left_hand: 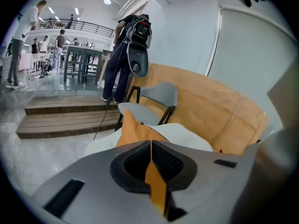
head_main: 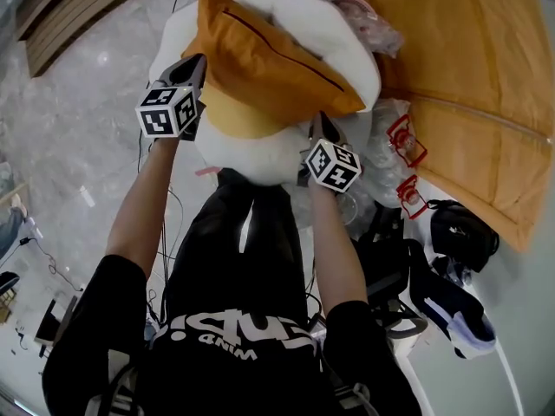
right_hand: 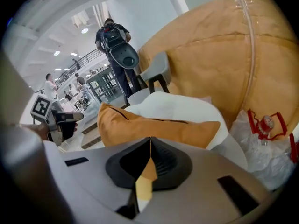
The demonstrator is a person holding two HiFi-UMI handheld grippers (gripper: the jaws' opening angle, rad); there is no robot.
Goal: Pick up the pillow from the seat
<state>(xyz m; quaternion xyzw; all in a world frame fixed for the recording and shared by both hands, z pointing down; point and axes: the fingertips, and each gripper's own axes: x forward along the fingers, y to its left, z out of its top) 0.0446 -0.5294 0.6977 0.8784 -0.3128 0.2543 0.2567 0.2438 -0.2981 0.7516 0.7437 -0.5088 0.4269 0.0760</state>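
An orange pillow (head_main: 260,59) with a dark zip line lies across the top of a round white seat (head_main: 351,55). I cannot tell whether it still touches the cushion. My left gripper (head_main: 199,78) is shut on the pillow's left edge. In the left gripper view, orange fabric runs out between the closed left gripper (left_hand: 152,146) toward the pillow (left_hand: 135,132). My right gripper (head_main: 318,126) is shut on the pillow's near right edge. In the right gripper view, a pinch of orange cloth sits in the right gripper (right_hand: 150,146), and the pillow (right_hand: 154,125) stretches over the white seat (right_hand: 180,107).
A large orange beanbag (head_main: 468,85) fills the right side. Clear plastic bags with red clips (head_main: 399,146), a black bag (head_main: 464,232) and shoes (head_main: 451,310) lie by my right leg. Beyond are a grey chair (left_hand: 152,101), wooden steps (left_hand: 60,118) and a person with a backpack (left_hand: 126,45).
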